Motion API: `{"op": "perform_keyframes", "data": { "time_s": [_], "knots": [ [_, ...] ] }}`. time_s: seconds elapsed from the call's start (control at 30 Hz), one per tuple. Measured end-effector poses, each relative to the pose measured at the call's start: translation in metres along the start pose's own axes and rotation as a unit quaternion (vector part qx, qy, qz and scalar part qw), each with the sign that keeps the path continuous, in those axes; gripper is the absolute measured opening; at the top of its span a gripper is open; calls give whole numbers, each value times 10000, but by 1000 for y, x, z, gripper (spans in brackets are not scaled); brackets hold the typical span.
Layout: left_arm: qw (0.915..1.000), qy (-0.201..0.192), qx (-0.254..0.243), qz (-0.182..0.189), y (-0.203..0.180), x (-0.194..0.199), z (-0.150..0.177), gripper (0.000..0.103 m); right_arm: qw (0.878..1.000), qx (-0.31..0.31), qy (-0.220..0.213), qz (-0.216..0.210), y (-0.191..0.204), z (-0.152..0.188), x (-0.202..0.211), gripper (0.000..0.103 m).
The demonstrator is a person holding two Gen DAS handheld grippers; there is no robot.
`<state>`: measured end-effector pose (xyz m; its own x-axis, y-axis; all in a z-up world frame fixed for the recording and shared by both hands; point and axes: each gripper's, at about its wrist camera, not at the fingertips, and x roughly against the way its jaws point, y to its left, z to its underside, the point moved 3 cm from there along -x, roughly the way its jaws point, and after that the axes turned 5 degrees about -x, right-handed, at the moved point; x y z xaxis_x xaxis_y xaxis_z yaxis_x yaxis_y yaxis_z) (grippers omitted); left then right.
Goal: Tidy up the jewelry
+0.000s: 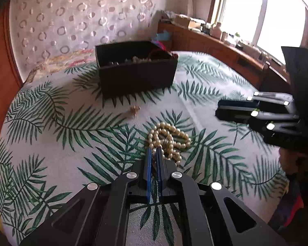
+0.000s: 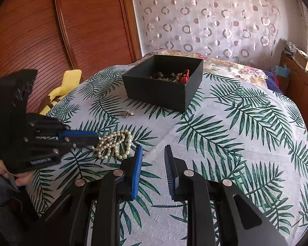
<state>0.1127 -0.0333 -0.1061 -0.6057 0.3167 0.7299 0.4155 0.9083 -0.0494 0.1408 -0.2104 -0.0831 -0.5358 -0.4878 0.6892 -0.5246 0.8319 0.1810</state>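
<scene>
Daylight from the window [image 1: 277,20] at upper right of left wrist view, blown out to white w/ glare. Bedspread [image 2: 225,123] evenly lit, shadows soft. Both views fisheye: edges bend, corners dark. Slight blur on far shelf clutter [image 1: 205,26]; right wrist view sharper.

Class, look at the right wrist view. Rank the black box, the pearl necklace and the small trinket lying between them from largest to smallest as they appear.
1. Black box
2. Pearl necklace
3. Trinket

The necklace lies nearer the camera than the box, yet looks smaller.
</scene>
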Motion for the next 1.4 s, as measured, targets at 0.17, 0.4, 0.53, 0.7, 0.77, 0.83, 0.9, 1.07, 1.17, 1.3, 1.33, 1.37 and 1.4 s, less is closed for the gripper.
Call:
{"op": "perform_keyframes", "data": {
  "time_s": [0.17,0.4,0.53,0.7,0.77,0.83,0.9,1.07,1.17,1.3,1.33,1.37,1.4],
  "knots": [
    [9994,-335,117,-54,9,27,-9,3,10000,28,38,-20,5,-3,-5,24],
    [9968,-755,219,-171,23,68,-20,3,9998,123,149,-99,15,-15,-24,24],
    [9959,-813,291,-252,31,77,-15,3,9994,209,271,-109,23,-27,-44,24],
    [9956,-786,416,-308,40,76,-7,3,9988,263,409,-90,31,-44,-70,24],
    [9956,-768,443,-314,43,76,-3,4,9985,275,459,-108,37,-51,-79,24],
    [9956,-746,459,-326,44,75,0,4,9980,335,525,-95,42,-54,-87,24],
    [9957,-728,483,-317,46,74,3,4,9976,369,583,-68,45,-56,-93,24],
    [9957,-717,500,-308,46,73,5,4,9967,482,647,37,51,-57,-101,24],
    [9958,-710,493,-317,46,73,6,4,9959,603,668,89,56,-56,-102,16],
    [9958,-694,508,-328,48,71,5,4,9949,737,681,106,60,-58,-104,16],
    [9957,-691,511,-331,48,71,4,4,9949,747,679,87,60,-58,-103,16],
    [9957,-693,507,-333,48,72,4,4,9951,738,657,56,58,-57,-100,16],
    [9957,-700,497,-343,49,71,1,4,9954,725,630,33,57,-58,-98,16]
  ]
}}
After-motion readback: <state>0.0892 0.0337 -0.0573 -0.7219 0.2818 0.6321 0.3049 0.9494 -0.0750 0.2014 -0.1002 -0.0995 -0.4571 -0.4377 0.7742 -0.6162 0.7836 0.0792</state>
